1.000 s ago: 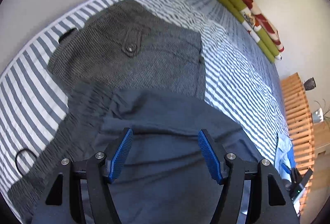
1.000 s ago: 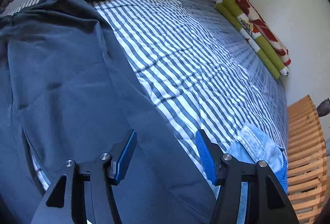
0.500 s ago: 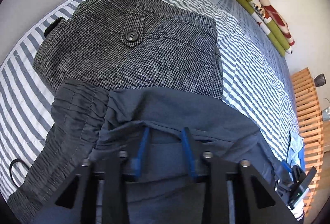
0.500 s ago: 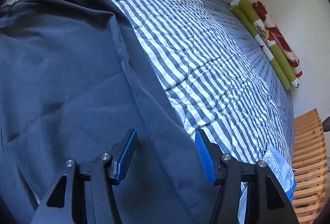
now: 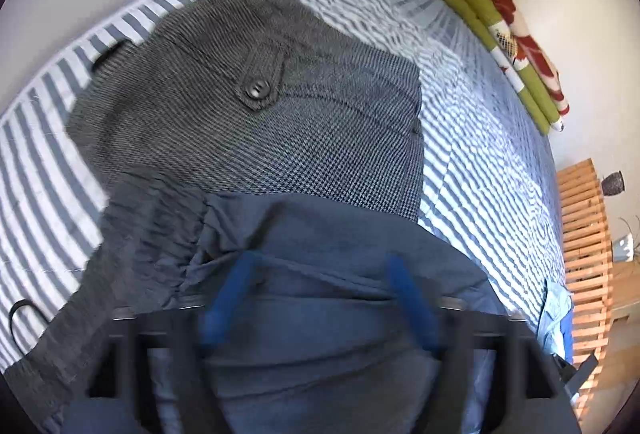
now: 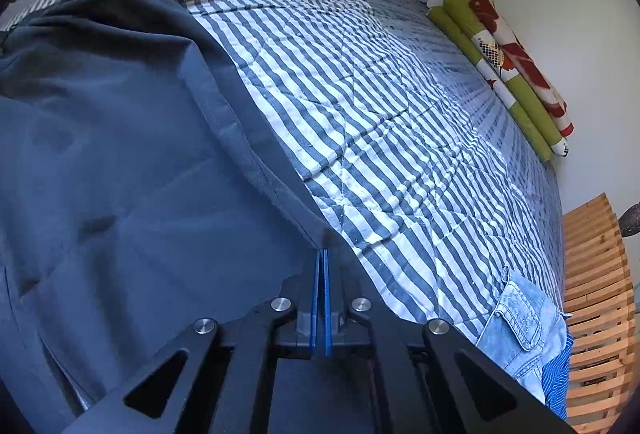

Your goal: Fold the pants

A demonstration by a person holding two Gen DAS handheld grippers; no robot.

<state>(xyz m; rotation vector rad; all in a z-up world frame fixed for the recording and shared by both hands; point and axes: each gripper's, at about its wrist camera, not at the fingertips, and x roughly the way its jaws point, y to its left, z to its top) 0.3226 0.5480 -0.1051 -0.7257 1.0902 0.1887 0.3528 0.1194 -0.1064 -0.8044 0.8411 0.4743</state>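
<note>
On the striped bed [image 6: 400, 106], the dark blue pants [image 6: 120, 162] cover the left part of the cover, running from the near edge toward the far left corner. At that far left corner lie grey checked trousers [image 5: 280, 106], spread flat with a buttoned pocket flap facing up; the gathered waistband of the blue pants overlaps their near edge.

The left tool [image 5: 320, 298] hangs over the blue pants near the waistband. Its blue fingers [image 5: 234, 286] are blurred and stand apart, having just been opening, with a raised ridge of blue cloth between them; whether the pads press on the cloth, I cannot tell. In the right wrist view the same tool shows small at the far left corner, beside the grey trousers.

The right tool [image 6: 321, 262] sits at the right-hand edge of the blue pants, where the hem meets the bare stripes. Its jaws have just closed and now stand together, pinching the hem edge of the pants at their tips.

To the right of that, near the bed's near right corner, a pale denim garment [image 6: 520, 322] lies with a pocket flap showing. Along the bed's far right edge, against the wall, rests a rolled blanket [image 6: 508, 70] in green, white and red. A wooden slatted rack [image 6: 596, 298] stands beyond the right edge.
</note>
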